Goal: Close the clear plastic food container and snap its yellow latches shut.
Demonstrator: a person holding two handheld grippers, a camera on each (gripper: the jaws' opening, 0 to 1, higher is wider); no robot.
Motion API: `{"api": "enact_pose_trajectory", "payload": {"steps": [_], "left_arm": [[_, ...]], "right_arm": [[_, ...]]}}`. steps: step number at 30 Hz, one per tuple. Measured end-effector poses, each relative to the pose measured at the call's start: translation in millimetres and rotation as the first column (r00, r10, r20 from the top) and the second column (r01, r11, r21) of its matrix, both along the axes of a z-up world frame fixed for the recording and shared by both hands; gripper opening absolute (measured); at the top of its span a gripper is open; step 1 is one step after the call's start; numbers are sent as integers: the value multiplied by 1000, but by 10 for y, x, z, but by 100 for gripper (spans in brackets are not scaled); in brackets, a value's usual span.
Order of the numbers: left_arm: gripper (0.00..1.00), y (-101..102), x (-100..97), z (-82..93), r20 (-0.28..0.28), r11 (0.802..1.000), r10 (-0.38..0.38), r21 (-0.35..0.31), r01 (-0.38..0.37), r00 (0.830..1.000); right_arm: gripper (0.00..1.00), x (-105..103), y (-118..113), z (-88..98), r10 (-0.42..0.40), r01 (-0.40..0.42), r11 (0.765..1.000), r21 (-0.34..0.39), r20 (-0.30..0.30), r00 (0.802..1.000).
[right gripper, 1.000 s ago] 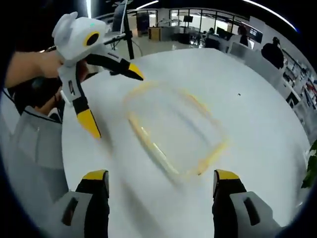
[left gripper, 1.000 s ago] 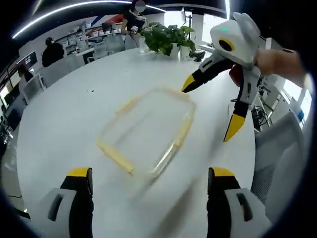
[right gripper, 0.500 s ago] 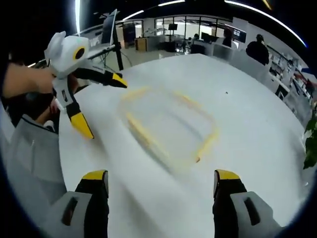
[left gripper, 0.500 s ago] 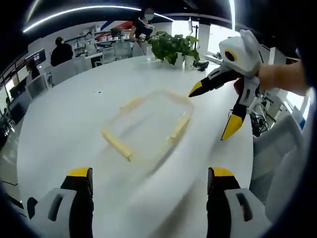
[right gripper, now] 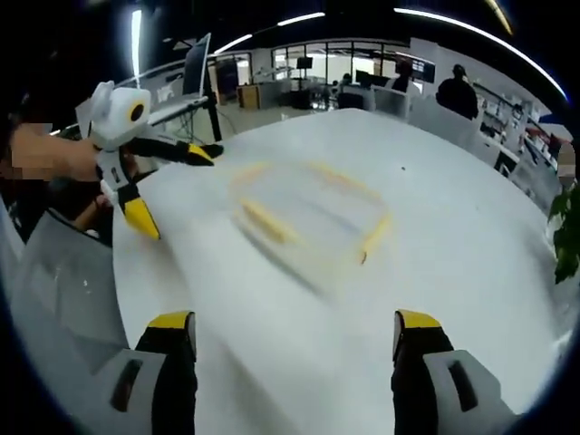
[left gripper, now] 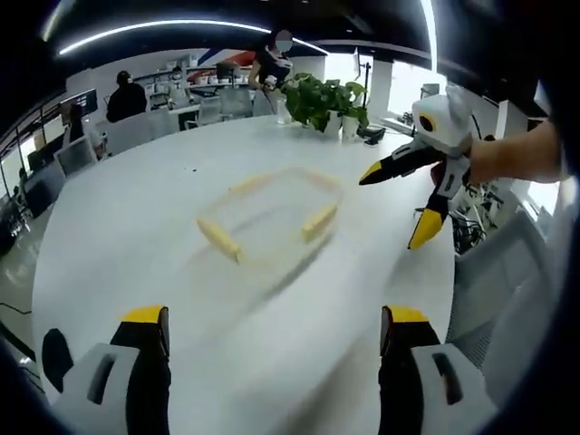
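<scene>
Blurring hides whether the clear container [left gripper: 268, 220] [right gripper: 308, 217] on the white table [left gripper: 136, 236] [right gripper: 507, 263] is latched, though it seems closed. Both the left gripper [left gripper: 272, 328] [right gripper: 163, 188] and right gripper [right gripper: 294, 331] [left gripper: 399, 204] hold jaws apart, empty.

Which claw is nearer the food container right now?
Too close to call. The food container sits on the white table between them: the right claw hovers open off one side, the left claw open off the other, neither touching.

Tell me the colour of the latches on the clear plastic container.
Yellow latches on the clear plastic container, best in the left gripper view.
</scene>
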State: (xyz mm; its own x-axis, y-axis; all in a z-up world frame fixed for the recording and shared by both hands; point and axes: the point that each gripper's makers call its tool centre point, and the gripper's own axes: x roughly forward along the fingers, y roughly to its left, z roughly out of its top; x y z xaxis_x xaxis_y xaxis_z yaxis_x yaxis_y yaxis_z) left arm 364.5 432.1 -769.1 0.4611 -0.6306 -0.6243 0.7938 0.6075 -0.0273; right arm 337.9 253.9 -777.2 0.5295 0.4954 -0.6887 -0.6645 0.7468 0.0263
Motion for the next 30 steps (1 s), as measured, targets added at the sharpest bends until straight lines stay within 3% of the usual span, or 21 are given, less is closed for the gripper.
{"api": "enact_pose_trajectory", "payload": {"steps": [16,30], "left_arm": [[99,96,-209,5,22,1000,8,1,-8,1000],[99,290,-424,111,59,1000,24,-8,-24,998]], "right_arm": [[92,-195,-122,118,-41,37,998,46,75,996],[92,-520,-209,187,-93,84,993,80,119,989]]}}
